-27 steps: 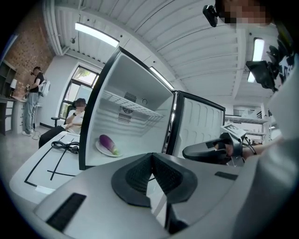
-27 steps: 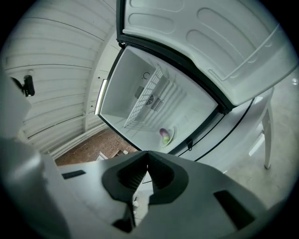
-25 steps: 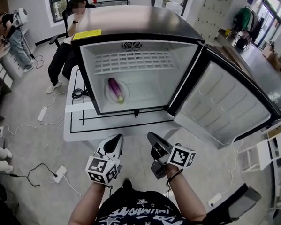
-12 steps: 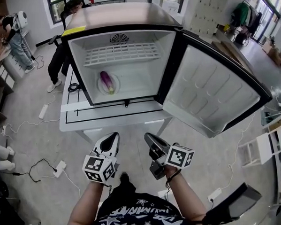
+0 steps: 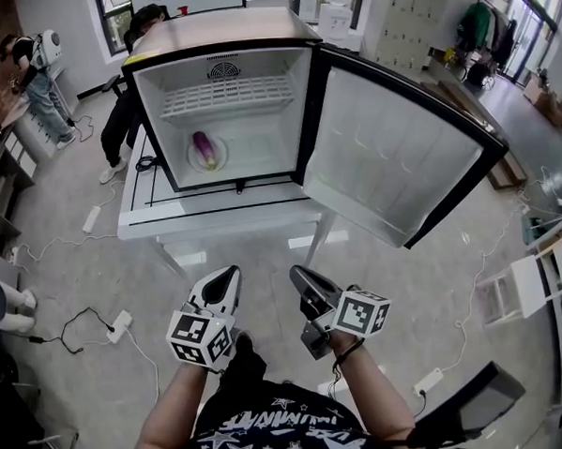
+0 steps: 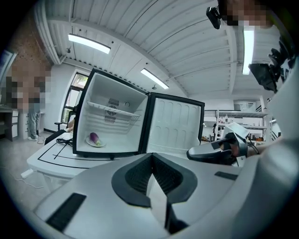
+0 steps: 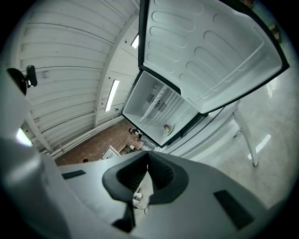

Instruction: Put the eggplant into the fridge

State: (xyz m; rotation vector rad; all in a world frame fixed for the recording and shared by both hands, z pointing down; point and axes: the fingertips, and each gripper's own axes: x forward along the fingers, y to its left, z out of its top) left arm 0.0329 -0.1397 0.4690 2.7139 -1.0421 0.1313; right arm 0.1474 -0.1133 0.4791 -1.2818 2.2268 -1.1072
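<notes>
Purple eggplant point(image 5: 203, 148) is lying on a round white plate point(image 5: 218, 160) inside the open black fridge point(image 5: 224, 29), upper left on the white desk point(image 5: 215, 216). Left gripper point(image 5: 229, 271) and right gripper point(image 5: 298, 271) are hovering low centre, both with jaws pressed together, gripping nothing.

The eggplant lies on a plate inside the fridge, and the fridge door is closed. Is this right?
Not quite. The fridge door stands wide open, as the head view shows. The eggplant does lie on a plate inside the fridge.
</notes>
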